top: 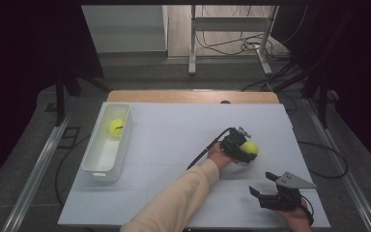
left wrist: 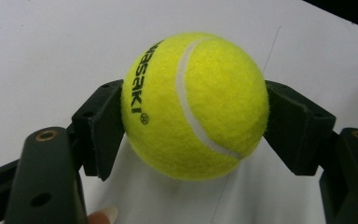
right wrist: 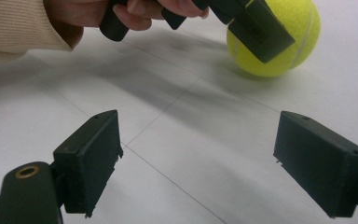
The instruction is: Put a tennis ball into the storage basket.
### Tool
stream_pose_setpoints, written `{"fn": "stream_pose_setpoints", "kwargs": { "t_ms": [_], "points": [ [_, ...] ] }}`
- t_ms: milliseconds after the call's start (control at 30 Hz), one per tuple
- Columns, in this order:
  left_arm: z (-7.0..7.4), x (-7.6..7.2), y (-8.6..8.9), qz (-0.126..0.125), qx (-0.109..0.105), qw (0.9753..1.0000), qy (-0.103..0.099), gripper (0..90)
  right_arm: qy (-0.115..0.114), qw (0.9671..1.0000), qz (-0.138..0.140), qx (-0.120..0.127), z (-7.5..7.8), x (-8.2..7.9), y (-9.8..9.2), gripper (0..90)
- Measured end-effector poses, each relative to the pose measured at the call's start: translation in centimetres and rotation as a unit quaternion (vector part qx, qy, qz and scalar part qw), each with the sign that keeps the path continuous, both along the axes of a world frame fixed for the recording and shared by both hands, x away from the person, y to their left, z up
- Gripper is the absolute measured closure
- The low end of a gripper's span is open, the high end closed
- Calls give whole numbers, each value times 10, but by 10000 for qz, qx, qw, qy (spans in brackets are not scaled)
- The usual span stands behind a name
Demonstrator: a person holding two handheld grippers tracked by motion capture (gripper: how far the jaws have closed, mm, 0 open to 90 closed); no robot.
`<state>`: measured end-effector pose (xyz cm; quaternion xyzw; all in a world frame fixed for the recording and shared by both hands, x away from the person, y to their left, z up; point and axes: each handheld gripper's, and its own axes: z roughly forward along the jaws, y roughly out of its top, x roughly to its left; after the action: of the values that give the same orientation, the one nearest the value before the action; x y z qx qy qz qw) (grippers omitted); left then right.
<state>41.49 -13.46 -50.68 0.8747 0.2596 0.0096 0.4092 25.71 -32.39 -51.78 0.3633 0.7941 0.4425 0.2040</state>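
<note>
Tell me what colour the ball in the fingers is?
Bright yellow ball, white seam; clearest in left gripper view.

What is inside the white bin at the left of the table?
The white bin holds one yellow tennis ball at its far end. The rest of its floor looks bare, though the near wall hides the strip just behind it.

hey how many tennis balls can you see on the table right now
2. One tennis ball lies in the white bin at the left; the other ball sits between the left gripper's jaws. Nothing looks hidden.
</note>
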Motion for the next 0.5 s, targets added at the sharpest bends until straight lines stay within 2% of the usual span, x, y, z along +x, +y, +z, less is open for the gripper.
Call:
{"fn": "stream_pose_setpoints", "kwargs": {
  "t_ms": [500],
  "points": [
    [11, -7, 13, -32, -137, 9999, -66, 267, -14, 10000, 10, -7, 0, 0, 1, 153]
  ]
}}
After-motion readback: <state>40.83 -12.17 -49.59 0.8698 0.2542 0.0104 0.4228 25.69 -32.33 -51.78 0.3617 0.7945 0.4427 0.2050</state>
